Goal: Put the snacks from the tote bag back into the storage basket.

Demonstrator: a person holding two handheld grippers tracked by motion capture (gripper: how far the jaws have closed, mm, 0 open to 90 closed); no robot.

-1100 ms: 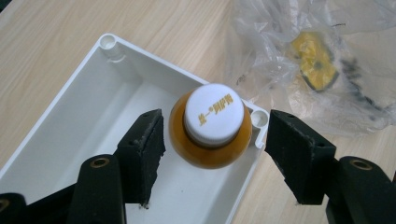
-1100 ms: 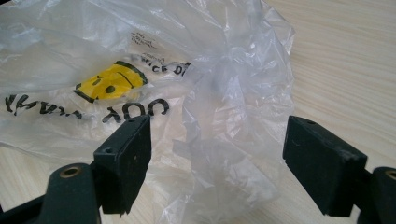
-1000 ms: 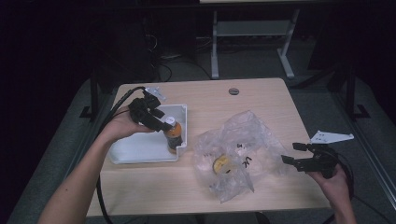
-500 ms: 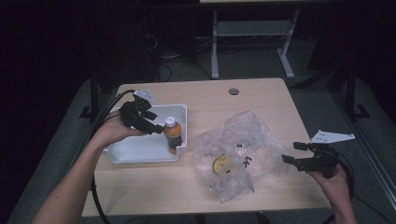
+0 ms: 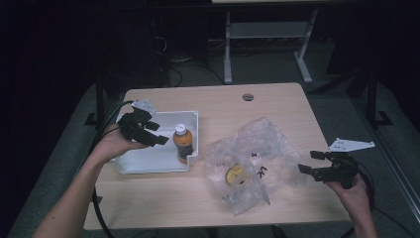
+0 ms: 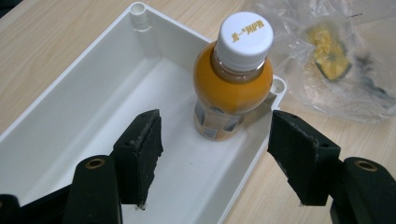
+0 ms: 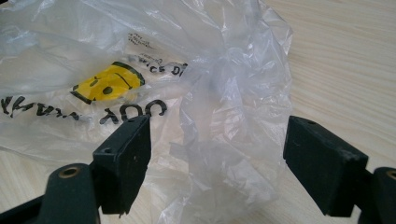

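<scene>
An orange drink bottle (image 5: 182,144) with a white cap stands upright in the right end of a white tray (image 5: 148,167). My left gripper (image 5: 157,134) hovers over the tray just left of the bottle, open and apart from it. In the left gripper view the bottle (image 6: 232,84) stands beyond the spread jaws of the left gripper (image 6: 217,149), over the tray floor (image 6: 93,116). A crumpled clear plastic bag (image 5: 252,161) with a yellow smiley print (image 5: 233,173) lies right of the tray. My right gripper (image 5: 308,162) is open at the bag's right edge. In the right gripper view the bag (image 7: 140,56) bulges between the jaws of the right gripper (image 7: 217,154), untouched by the pads.
The wooden table (image 5: 223,104) has a round grommet hole (image 5: 248,96) near its far edge. A black cable (image 5: 106,124) loops off the table's left side from my left gripper. A metal stand (image 5: 228,49) is on the floor behind the table.
My left gripper has drawn back to the left, away from the bottle, which stays standing in the tray. The right gripper has kept still by the bag.
</scene>
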